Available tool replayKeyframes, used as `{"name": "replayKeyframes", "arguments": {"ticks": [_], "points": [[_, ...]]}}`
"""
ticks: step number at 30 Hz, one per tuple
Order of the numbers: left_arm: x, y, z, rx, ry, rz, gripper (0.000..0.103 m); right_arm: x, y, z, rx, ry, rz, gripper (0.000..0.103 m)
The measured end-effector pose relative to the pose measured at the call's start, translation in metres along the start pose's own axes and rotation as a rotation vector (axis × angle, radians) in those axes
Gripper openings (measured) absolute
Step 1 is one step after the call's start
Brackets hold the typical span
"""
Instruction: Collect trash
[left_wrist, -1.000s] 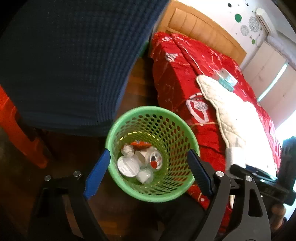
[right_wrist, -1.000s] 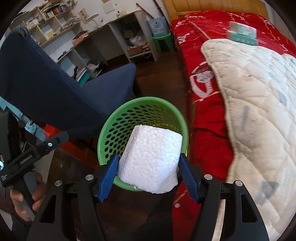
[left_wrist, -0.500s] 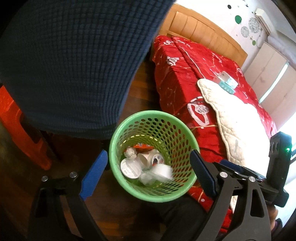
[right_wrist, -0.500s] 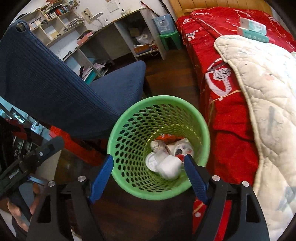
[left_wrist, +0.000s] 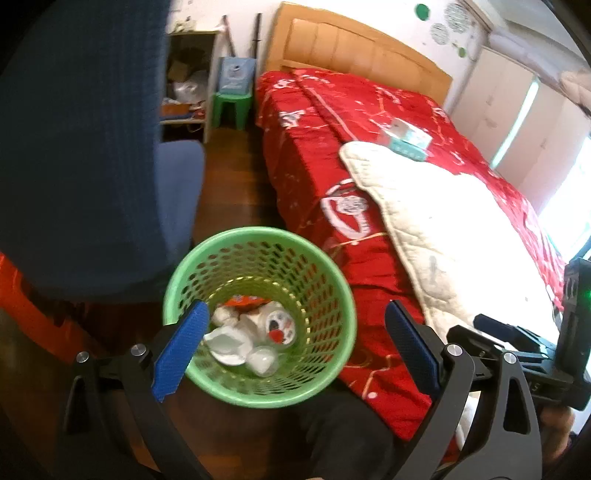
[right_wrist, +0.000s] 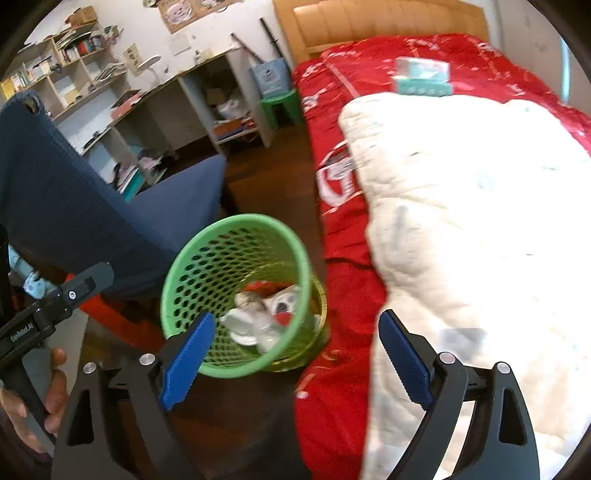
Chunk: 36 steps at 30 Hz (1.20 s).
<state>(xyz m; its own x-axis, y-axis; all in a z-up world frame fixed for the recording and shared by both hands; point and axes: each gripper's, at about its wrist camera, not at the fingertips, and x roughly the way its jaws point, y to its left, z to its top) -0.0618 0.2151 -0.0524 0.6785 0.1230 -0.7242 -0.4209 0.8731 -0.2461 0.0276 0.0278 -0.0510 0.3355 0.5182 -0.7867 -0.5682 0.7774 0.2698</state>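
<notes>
A green mesh basket (left_wrist: 258, 236) stands on the dark wood floor between a blue chair and the bed. Inside lie white cups, a foam piece and a red wrapper, the trash (left_wrist: 255, 332). My left gripper (left_wrist: 295, 350) hangs above the basket's near rim, its jaws opening wide and nothing pressed between the pads. In the right wrist view the basket (right_wrist: 236, 221) sits left of centre with the trash (right_wrist: 258, 317) showing inside. My right gripper (right_wrist: 297, 354) hovers over the basket's right edge and the bed side, jaws opening, with nothing held.
The blue chair (left_wrist: 92, 147) crowds the left. A bed with a red cover (left_wrist: 332, 129) and a white quilt (left_wrist: 461, 240) fills the right, with a teal box (left_wrist: 406, 140) on it. A green stool (left_wrist: 232, 107) and desk shelves (right_wrist: 166, 110) stand behind.
My right gripper let go of the white foam block, which dropped into the basket, and its jaws spread. Both grippers drew back and up from the basket; the left jaws widened a little.
</notes>
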Motion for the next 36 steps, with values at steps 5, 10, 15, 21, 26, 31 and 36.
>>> {"name": "replayKeyframes", "arguments": {"ticks": [5, 10, 15, 21, 26, 31, 36], "points": [[-0.002, -0.023, 0.005, 0.025, -0.006, -0.032, 0.095, -0.027, -0.012, -0.004, -0.012, -0.054, -0.082, 0.09], [-0.011, -0.052, 0.008, 0.092, -0.039, -0.027, 0.097, -0.053, -0.028, -0.011, -0.023, -0.109, -0.186, 0.092], [-0.018, -0.083, 0.007, 0.149, -0.071, -0.018, 0.097, -0.083, -0.046, -0.02, 0.006, -0.164, -0.252, 0.093], [-0.023, -0.117, 0.002, 0.215, -0.069, -0.059, 0.098, -0.114, -0.076, -0.03, 0.085, -0.208, -0.304, 0.094], [-0.023, -0.147, -0.006, 0.278, -0.066, -0.07, 0.098, -0.136, -0.098, -0.039, 0.151, -0.235, -0.341, 0.094], [-0.024, -0.165, -0.013, 0.318, -0.066, -0.072, 0.098, -0.155, -0.113, -0.047, 0.195, -0.258, -0.375, 0.095], [-0.024, -0.172, -0.013, 0.33, -0.058, -0.07, 0.098, -0.165, -0.12, -0.052, 0.208, -0.268, -0.399, 0.095]]}}
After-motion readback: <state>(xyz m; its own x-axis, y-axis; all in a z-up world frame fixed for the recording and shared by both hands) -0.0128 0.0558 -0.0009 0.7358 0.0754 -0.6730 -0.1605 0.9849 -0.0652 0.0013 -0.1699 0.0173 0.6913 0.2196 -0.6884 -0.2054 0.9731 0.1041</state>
